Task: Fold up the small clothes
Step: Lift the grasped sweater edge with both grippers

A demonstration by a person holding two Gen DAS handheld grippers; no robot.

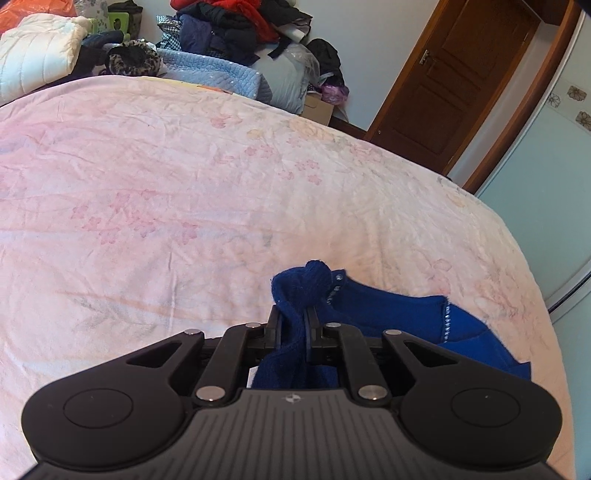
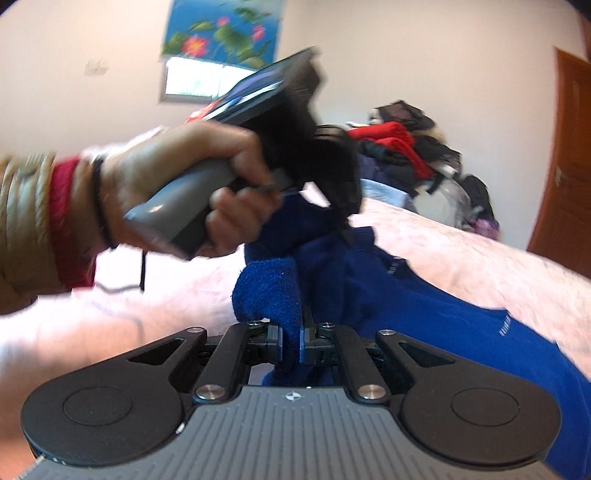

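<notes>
Your black two-finger left gripper (image 1: 293, 314) is clamped on a bunched edge of the royal-blue knitted garment (image 1: 388, 314); your right gripper (image 2: 293, 328) pinches another fold, cloth trailing onto the pink floral bedspread (image 1: 184, 184).

Two grippers: the left gripper (image 1: 294, 314) and the right gripper (image 2: 293, 325), each with two fingers, four fingers in all. One blue garment (image 1: 388, 314), caught in both grippers. One hand (image 2: 177, 184) in view, around the left gripper's handle, with one red cuff (image 2: 64, 221) at its wrist. One bed (image 1: 184, 184) with a pink floral cover. One brown door (image 1: 454, 74). One flower picture (image 2: 221, 33) on the wall. One white padded jacket (image 1: 40, 51) beside the heaped clothes, which are too tangled to count.
</notes>
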